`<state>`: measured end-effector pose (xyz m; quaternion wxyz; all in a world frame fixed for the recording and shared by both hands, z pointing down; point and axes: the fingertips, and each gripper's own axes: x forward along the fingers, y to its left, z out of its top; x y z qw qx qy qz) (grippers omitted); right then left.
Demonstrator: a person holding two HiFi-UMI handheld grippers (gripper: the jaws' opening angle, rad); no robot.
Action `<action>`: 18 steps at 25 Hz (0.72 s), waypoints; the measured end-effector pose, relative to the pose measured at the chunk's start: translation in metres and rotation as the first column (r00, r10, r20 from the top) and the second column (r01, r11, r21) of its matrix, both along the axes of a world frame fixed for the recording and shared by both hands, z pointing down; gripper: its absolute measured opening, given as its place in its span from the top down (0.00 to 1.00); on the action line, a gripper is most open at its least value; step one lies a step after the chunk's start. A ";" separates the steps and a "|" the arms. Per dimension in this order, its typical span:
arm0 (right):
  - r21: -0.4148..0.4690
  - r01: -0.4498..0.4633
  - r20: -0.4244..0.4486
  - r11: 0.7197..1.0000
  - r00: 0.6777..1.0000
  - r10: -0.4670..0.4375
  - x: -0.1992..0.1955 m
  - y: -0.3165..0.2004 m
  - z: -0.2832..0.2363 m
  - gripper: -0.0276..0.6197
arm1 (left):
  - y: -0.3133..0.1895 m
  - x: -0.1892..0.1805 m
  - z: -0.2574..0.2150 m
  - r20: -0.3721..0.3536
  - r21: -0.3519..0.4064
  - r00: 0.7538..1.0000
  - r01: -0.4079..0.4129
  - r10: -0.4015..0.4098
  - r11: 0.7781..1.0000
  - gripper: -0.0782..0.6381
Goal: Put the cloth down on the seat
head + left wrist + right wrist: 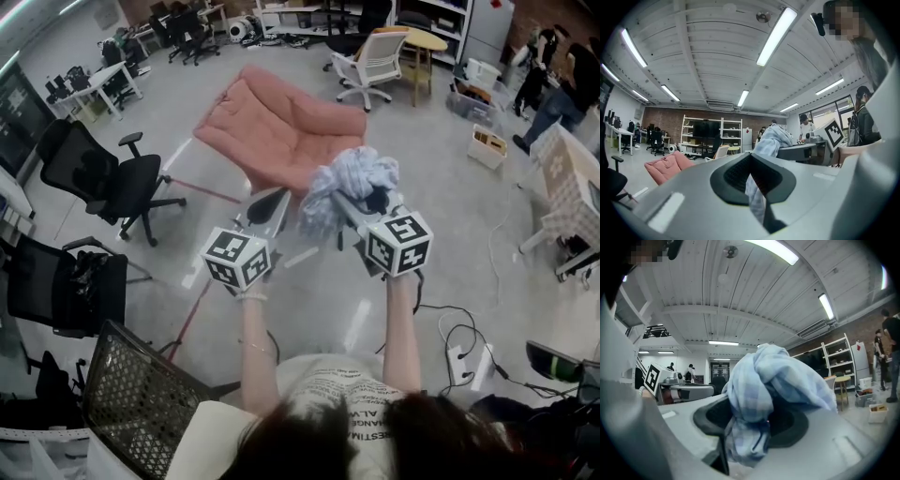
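Holds up a bunched pale blue checked cloth (pixel 352 178) in mid-air between two hand-held grippers, above a grey floor (pixel 441 187). Clamps the bulk of the bundle in the right gripper (pixel 751 420), jaws set wide apart yet pressing on the thick wad, with folds spilling over the top and out toward 3 o'clock in the right gripper view. Pinches a thin hanging strip of the same cloth in the left gripper (pixel 751 161), jaws nearly together on it. Sets the grippers side by side in the head view, left at 8 o'clock of the bundle, right at 5 o'clock. Shows a pink cushioned seat (pixel 277 127) on the floor beyond, at 11 o'clock of the cloth, with the cloth not yet lying on it. Shows a black office chair (pixel 103 178) at 9 o'clock of the seat and a white chair (pixel 375 61) at 2 o'clock.
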<state>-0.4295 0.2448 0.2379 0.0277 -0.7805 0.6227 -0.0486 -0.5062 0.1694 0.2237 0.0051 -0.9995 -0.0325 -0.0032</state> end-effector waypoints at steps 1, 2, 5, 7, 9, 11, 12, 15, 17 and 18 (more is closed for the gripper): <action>-0.001 0.000 0.002 1.000 1.000 0.000 0.002 0.002 0.000 0.62 | 0.002 0.001 -0.001 -0.002 0.000 1.000 0.001 -0.001 1.000 0.89; -0.003 0.003 0.005 1.000 1.000 -0.003 0.004 0.003 -0.001 0.62 | 0.003 0.003 -0.001 -0.002 -0.001 1.000 0.004 -0.004 1.000 0.89; -0.010 0.014 0.019 1.000 1.000 -0.013 0.009 0.002 0.000 0.62 | 0.003 0.009 -0.002 -0.001 -0.015 1.000 0.007 -0.007 1.000 0.89; -0.012 0.013 0.027 1.000 1.000 -0.013 0.015 0.003 0.004 0.63 | 0.003 0.015 0.002 0.001 -0.022 1.000 0.004 -0.004 1.000 0.89; -0.012 0.012 0.028 1.000 1.000 -0.011 0.022 0.001 0.008 0.62 | 0.000 0.021 0.005 0.009 -0.016 1.000 0.007 -0.007 1.000 0.89; -0.013 0.010 0.029 1.000 1.000 -0.010 0.033 -0.003 0.011 0.62 | -0.006 0.030 0.008 0.012 -0.014 1.000 0.013 -0.013 1.000 0.89; -0.015 0.010 0.030 1.000 1.000 -0.009 0.039 -0.005 0.013 0.63 | -0.010 0.035 0.010 0.010 -0.017 1.000 0.017 -0.017 1.000 0.89; -0.025 0.008 0.030 1.000 1.000 -0.008 0.062 -0.017 0.019 0.63 | -0.023 0.053 0.018 0.007 -0.031 1.000 0.025 -0.025 0.999 0.89; -0.036 0.008 0.028 0.999 1.000 -0.007 0.080 -0.025 0.021 0.62 | -0.033 0.069 0.020 0.009 -0.035 1.000 0.030 -0.030 0.999 0.89; -0.039 0.008 0.028 0.999 1.000 -0.007 0.089 -0.030 0.021 0.62 | -0.039 0.078 0.019 0.007 -0.035 0.999 0.031 -0.031 0.999 0.89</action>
